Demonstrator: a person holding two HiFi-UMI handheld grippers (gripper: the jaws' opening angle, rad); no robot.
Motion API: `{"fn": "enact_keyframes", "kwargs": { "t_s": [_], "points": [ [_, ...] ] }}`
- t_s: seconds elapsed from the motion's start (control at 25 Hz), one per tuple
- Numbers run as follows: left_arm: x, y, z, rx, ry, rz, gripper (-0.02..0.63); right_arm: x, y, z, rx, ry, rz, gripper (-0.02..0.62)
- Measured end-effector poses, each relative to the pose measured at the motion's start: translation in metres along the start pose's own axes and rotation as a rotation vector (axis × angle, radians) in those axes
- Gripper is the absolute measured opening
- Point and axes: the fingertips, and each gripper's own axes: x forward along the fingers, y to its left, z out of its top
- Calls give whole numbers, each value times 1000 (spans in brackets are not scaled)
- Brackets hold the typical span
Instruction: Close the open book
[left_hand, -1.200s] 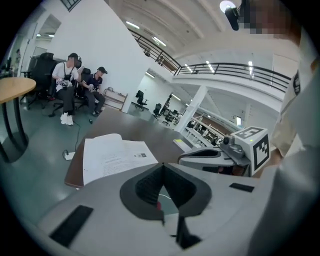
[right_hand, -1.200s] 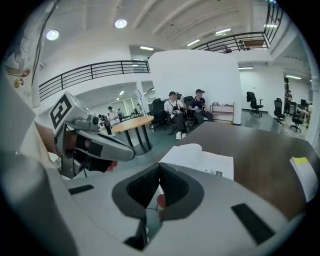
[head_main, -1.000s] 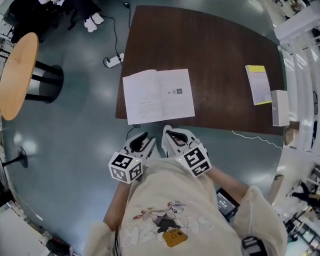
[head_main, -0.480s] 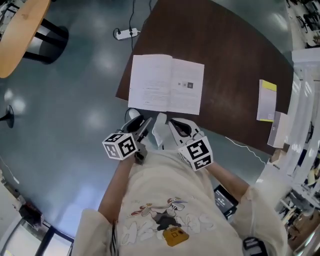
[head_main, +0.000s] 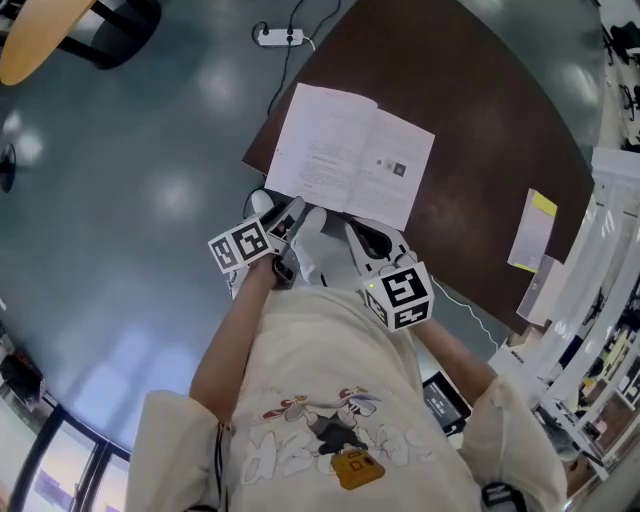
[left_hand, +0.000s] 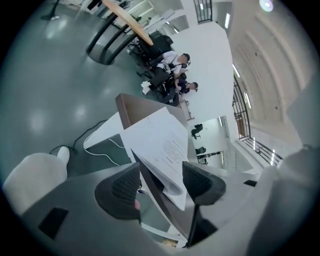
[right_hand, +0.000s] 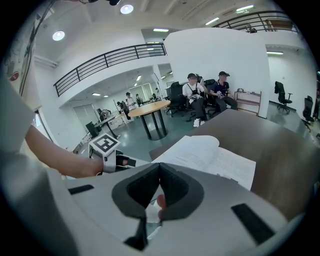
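Our left claw (left_hand: 160, 186) is nearer, jaws opening and spread, with the near corner of the book (head_main: 350, 155) just ahead between them. Our right claw (right_hand: 159, 172) is pressed together, empty.

The open book (head_main: 352, 157) lies flat and face up on a dark brown table (head_main: 480, 110), close to the table's near corner. It shows 2 white pages with a shallow fold between them. The left page (head_main: 320, 150) carries lines of fine grey print. The right page (head_main: 400, 180) is mostly blank, with 2 small dark pictures (head_main: 388, 167) near its middle. In the head view the book sits skewed to the table's edge, and its near left corner juts out past that edge. In the right gripper view the left page arches up slightly beside the fold. In the left gripper view the overhanging paper curls at its near edge.
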Motion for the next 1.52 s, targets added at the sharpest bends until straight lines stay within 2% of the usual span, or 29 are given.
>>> {"fn": "enact_keyframes", "kwargs": {
  "t_s": [0.32, 0.76, 0.92, 1.0, 1.08, 1.24, 1.4, 1.52],
  "points": [
    [11, 25, 20, -137, -100, -23, 255, 1, 0, -3, -15, 26, 5, 5],
    [20, 44, 20, -177, -141, -40, 255, 7, 8, -5, -11, 47, 12, 6],
    [20, 48, 24, -157, -162, -65, 251, 10, 9, -8, -11, 55, 4, 6],
    [20, 48, 28, -137, -173, -67, 210, 11, 7, -12, -12, 65, 2, 6],
    [20, 47, 28, -121, -181, -67, 140, 11, 6, -15, -12, 73, 1, 6],
    [17, 44, 29, -122, -193, -83, 62, 13, 7, -17, -8, 78, 5, 6],
    [12, 34, 32, -136, -194, -133, 30, 15, 7, -11, -4, 68, 7, 6],
    [5, 24, 35, -113, -187, -162, 26, 16, 9, -6, -5, 57, 8, 6]
  ]
}}
